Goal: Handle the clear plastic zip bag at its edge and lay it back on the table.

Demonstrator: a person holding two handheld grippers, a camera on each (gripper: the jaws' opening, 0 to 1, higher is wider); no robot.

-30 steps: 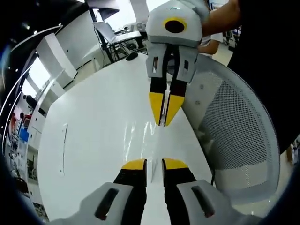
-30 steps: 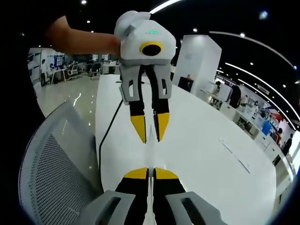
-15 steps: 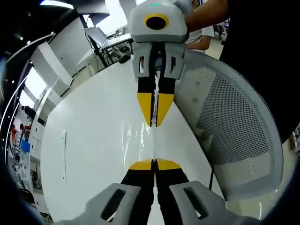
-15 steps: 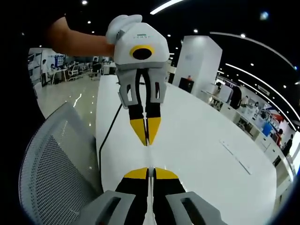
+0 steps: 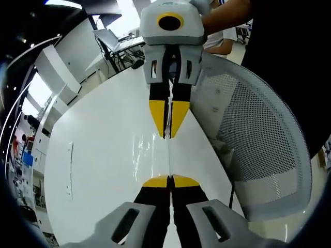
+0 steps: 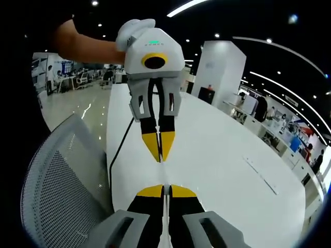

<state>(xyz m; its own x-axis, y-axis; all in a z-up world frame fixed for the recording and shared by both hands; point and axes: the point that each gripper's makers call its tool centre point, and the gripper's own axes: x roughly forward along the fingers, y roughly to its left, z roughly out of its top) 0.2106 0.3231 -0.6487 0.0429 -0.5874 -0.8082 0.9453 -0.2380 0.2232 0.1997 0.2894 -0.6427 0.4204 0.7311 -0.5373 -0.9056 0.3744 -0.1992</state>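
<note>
Now both left gripper (image 5: 170,182) and right gripper (image 6: 165,190) pinch the zip bag's (image 5: 166,155) edge over the table (image 5: 98,155).

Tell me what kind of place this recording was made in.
Probably a large open-plan office or showroom. A long white table runs through a wide hall, a grey mesh office chair stands at its side, and further desks with chairs sit on a glossy floor under recessed ceiling lights.

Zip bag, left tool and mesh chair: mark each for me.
zip bag (image 5: 150,155), left gripper view, on the glinting clear film left of the pinched edge.
left tool (image 6: 160,159), right gripper view, midway between its yellow tips.
mesh chair (image 5: 258,139), left gripper view, on the perforated backrest.
</note>
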